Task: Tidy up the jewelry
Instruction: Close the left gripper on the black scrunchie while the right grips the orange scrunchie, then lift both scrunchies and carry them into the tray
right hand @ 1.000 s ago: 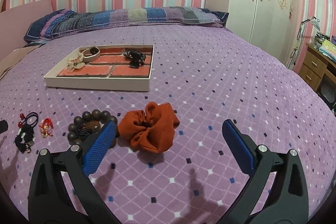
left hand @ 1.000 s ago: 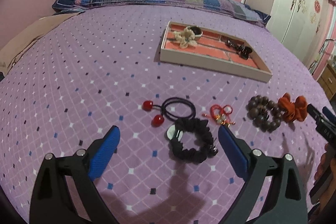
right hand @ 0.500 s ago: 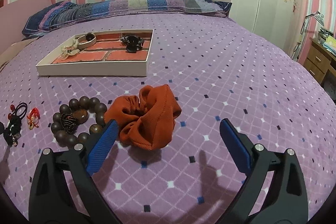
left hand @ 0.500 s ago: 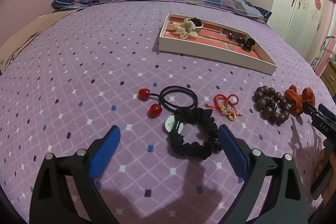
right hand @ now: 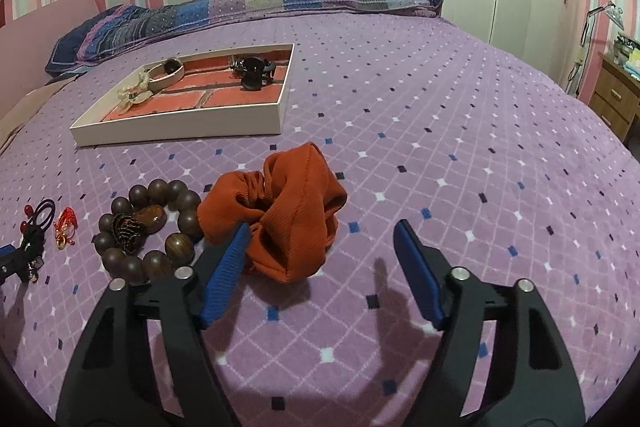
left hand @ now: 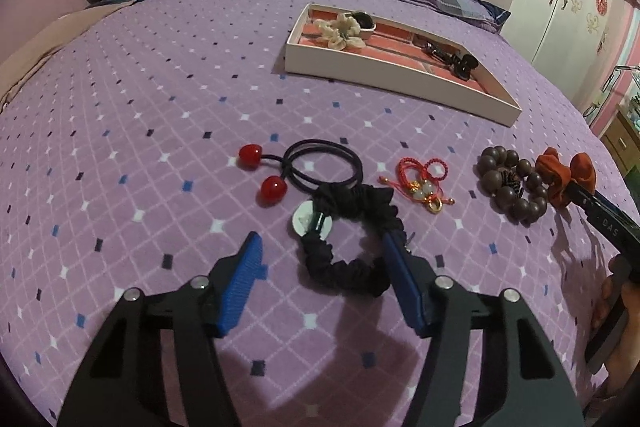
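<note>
Your left gripper [left hand: 320,259] angles down, fingers closing around the black scrunchie [left hand: 352,235]; your right gripper [right hand: 322,247] closes over the orange scrunchie [right hand: 288,211], bead bracelet [right hand: 148,227] beside.

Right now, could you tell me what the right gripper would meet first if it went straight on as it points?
Most likely the orange scrunchie: it lies just ahead of the right gripper, whose jaws are closing around it, though depth is hard to judge.

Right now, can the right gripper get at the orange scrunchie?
Probably yes. The right gripper, jaws closing, already straddles the scrunchie, nothing covers it; the beads sit just beside one finger.
</note>
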Tool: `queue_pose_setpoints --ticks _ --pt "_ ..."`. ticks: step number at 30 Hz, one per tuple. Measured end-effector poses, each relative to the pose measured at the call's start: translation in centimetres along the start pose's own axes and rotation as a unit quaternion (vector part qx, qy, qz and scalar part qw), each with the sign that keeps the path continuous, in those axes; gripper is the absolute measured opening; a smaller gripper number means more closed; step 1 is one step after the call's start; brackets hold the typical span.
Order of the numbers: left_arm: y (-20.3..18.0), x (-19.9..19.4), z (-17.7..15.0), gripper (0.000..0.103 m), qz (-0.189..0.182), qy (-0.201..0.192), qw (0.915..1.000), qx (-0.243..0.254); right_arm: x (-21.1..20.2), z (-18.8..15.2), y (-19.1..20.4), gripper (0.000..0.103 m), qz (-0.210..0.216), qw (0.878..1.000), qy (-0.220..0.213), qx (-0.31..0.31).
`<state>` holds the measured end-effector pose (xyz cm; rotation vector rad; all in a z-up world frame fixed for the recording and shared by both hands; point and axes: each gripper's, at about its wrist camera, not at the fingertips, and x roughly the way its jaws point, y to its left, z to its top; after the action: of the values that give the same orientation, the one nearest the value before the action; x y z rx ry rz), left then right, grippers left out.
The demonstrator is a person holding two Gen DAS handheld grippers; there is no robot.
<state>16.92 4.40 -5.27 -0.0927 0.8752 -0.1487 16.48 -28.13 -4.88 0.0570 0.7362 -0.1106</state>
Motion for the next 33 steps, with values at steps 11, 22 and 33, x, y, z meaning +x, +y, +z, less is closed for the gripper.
queue_pose_setpoints --ticks 11,22,33 --pt "0.06 0.36 -0.02 0.049 -0.007 0.001 1.0 -0.001 0.45 -0.02 0.01 0.03 0.027 1.0 0.007 0.003" --pt "0.29 0.77 0.19 0.025 -0.01 0.003 0.9999 -0.003 0.59 -0.19 0.1 0.023 0.029 1.0 0.005 0.001" --pt "0.34 0.76 0.51 0.017 -0.008 0.0 1.0 0.002 0.51 -0.23 0.11 0.021 0.03 1.0 0.004 0.002"
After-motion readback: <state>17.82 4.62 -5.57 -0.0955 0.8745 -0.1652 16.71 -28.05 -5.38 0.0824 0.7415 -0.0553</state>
